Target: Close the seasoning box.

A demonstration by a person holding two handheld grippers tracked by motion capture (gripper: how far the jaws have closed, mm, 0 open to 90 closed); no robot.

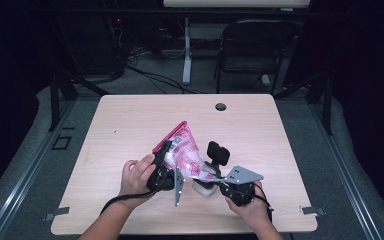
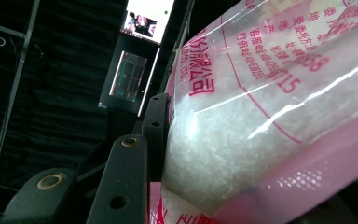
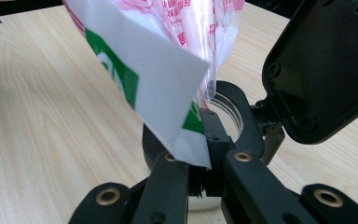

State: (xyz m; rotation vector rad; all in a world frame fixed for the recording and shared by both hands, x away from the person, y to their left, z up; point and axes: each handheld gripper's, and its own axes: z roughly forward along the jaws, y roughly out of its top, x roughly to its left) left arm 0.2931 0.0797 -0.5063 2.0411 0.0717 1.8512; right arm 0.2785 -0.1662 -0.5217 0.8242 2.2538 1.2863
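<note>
Dark room, pale wooden table [image 1: 130,130] with bare board all round. The left claw [image 1: 161,167] clamps the fat middle of a pink-printed clear plastic bag of white granules [image 1: 185,150]: soft, slippery, likely to sag. The right claw [image 3: 205,154], pressed together, pinches its white-and-green corner flap [image 3: 168,88] above a small white jar [image 3: 226,109], whose hinged black lid [image 3: 321,70] stands just beside it.

I see the bag [image 1: 184,150] tilted above the table [image 1: 130,120], near its front edge, the left gripper [image 1: 163,170] at its left side. The jar [image 1: 203,188] stands under the bag's lower corner, the right gripper [image 1: 219,181] just right of it.
</note>
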